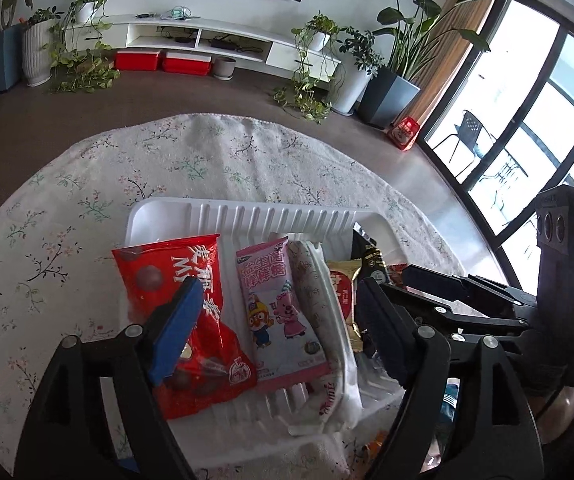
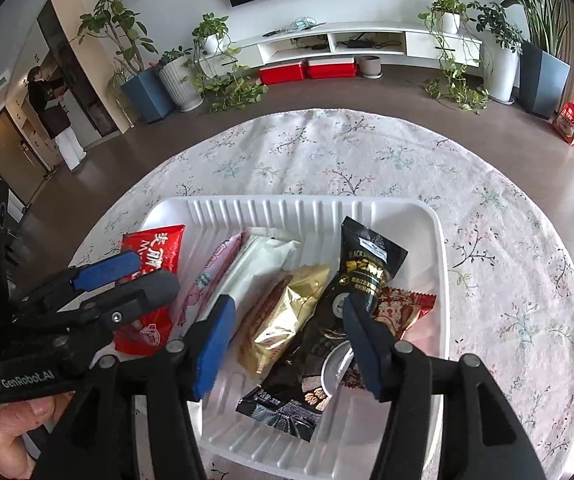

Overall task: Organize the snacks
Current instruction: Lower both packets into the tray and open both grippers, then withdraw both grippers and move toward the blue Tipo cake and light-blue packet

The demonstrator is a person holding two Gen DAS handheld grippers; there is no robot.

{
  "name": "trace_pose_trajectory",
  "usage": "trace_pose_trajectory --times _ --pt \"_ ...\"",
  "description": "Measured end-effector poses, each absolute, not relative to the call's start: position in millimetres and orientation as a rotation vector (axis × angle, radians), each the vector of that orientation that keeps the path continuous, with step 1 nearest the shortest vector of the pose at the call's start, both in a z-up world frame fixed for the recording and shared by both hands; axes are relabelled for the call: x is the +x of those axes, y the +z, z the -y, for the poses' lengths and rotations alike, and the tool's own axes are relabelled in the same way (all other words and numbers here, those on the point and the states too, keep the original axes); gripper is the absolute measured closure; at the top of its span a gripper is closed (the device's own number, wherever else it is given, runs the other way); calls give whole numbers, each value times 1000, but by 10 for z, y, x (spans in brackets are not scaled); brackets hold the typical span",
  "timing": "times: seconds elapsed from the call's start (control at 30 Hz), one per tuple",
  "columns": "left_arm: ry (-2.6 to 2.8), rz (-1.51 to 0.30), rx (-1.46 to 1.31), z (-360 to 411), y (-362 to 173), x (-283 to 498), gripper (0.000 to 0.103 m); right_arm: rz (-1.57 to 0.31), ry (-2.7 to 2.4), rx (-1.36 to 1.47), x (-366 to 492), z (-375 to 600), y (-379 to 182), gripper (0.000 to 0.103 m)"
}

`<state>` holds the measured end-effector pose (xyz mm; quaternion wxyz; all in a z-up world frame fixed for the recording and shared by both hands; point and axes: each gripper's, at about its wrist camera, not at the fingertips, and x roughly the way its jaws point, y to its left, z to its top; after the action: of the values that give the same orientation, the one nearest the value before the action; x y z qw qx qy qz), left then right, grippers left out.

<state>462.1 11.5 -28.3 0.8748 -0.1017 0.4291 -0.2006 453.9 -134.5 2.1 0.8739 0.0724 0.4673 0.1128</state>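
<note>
Six snack packets lie in a white ribbed tray (image 2: 439,248) that sits on a round surface (image 2: 507,240) covered with a floral cloth. From the tray's left side to its right they run: a red bag (image 1: 203,320) with white lettering, partly over the tray's left rim; a pink cartoon packet (image 1: 279,316); a long white wrapper (image 1: 327,320); a gold packet (image 2: 287,320); a black pouch (image 2: 363,276) lying lengthwise; and a small red wrapper (image 2: 403,308) tucked under the black pouch's right edge. The left gripper (image 1: 279,316) hangs over the red bag and pink packet with its jaws spread wide, nothing clamped between them. The right gripper (image 2: 287,328) hangs over the gold packet and black pouch, its jaws parted about halfway and gripping nothing; the packets lie flat below. Each gripper shows at the edge of the other's view, just beside it. A hand (image 2: 11,436) holds the left gripper's handle.
</note>
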Motion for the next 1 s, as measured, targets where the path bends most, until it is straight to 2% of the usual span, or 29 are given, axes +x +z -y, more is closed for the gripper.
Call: trace_pose_trajectory --times 0.07,0.1,0.13,0.23,0.3,0.53,0.7,0.83,1.0 --pt "-414 -856 -238 -190 -110 4467 13 -949 246 167 4452 1381 155 40" --pt "-410 -829 -251 -230 -27 4376 3 -931 256 180 4386 1403 234 36" --pt "-408 -809 -263 -268 42 4286 0 -911 264 193 4322 1425 311 31" --pt "-424 -772 -285 -365 204 3996 0 -851 285 243 4071 1488 542 17" --pt "-438 -755 -281 -443 280 3779 0 -818 313 269 3867 1523 672 12" --pt "-323 -702 -238 -895 239 2884 0 -717 398 366 3016 1608 864 4" --pt "-163 -729 -137 -1057 -98 2375 0 -740 401 411 2410 1616 496 2" --pt "-95 -862 -214 -1134 -468 2271 0 -837 396 461 1999 1551 94 4" --pt "-133 -903 -208 -975 -604 2237 0 -798 349 393 1659 1438 -8 6"
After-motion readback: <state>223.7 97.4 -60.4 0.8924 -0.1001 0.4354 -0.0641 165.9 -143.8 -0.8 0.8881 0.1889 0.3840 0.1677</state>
